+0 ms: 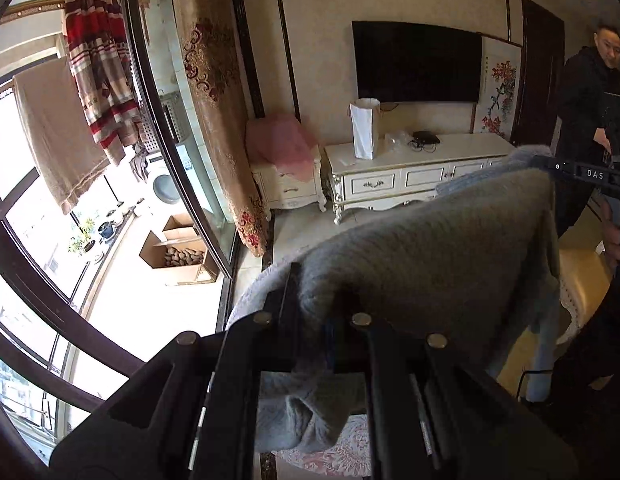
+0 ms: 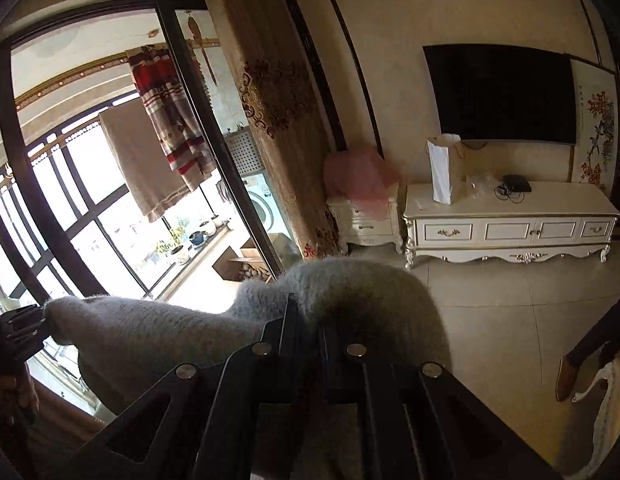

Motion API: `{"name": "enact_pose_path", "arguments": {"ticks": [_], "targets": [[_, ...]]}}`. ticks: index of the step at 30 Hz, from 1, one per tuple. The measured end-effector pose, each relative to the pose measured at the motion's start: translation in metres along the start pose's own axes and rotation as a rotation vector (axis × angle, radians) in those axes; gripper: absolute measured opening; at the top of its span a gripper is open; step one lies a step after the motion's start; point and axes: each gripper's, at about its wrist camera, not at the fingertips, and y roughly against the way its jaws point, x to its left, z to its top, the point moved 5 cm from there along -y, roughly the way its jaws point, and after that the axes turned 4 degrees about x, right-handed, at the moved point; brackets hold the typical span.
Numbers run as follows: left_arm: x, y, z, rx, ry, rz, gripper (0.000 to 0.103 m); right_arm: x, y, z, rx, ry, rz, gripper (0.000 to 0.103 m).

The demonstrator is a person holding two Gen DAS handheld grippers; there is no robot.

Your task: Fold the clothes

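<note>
1. The room behind: a cream wall with a dark television (image 2: 499,94) mounted on it, and a tall glass door (image 2: 110,184) onto a bright balcony where striped cloth (image 2: 170,108) hangs.
2. Below the television stands a long white cabinet (image 2: 509,228); on its top are a white paper bag (image 2: 439,170) and a small black box (image 2: 517,184) (with cables beside it).
3. The grey sweater (image 1: 429,248) is lifted in the air above the floor, stretched between the two grippers and sagging below them.
4. The left gripper (image 1: 329,304) is clenched on one edge of the sweater, the knit bunched over its fingers.
5. The right gripper (image 2: 310,316) is likewise clamped on the sweater's other edge (its fingers nearly together).
6. A person in dark clothes (image 1: 589,92) stands at the far right of the left wrist view.
</note>
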Motion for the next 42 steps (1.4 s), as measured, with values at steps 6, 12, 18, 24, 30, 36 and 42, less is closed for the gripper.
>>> {"name": "enact_pose_path", "arguments": {"ticks": [6, 12, 18, 24, 30, 36, 42], "targets": [[-0.013, -0.193, -0.052, 0.123, -0.1, 0.065, 0.011, -0.066, -0.18, -0.051, 0.09, 0.004, -0.107, 0.007], [-0.036, -0.332, -0.098, 0.14, -0.203, 0.13, 0.011, -0.139, -0.326, -0.101, 0.194, -0.112, -0.175, 0.008], [-0.071, -0.397, -0.162, 0.291, -0.273, 0.067, 0.033, -0.175, -0.392, -0.168, 0.423, -0.228, -0.23, 0.016], [-0.056, -0.373, -0.165, 0.405, -0.057, -0.142, 0.09, -0.177, -0.374, -0.199, 0.546, -0.332, -0.213, 0.056], [-0.007, -0.38, -0.086, 0.383, 0.304, -0.334, 0.098, -0.176, -0.326, -0.161, 0.44, -0.382, -0.154, 0.082], [-0.021, -0.506, -0.096, 0.71, 0.512, -0.523, 0.103, -0.188, -0.315, -0.166, 0.421, -0.413, -0.213, 0.082], [-0.059, -0.557, -0.115, 0.896, 0.49, -0.615, 0.099, -0.199, -0.299, -0.184, 0.41, -0.415, -0.264, 0.082]]}}
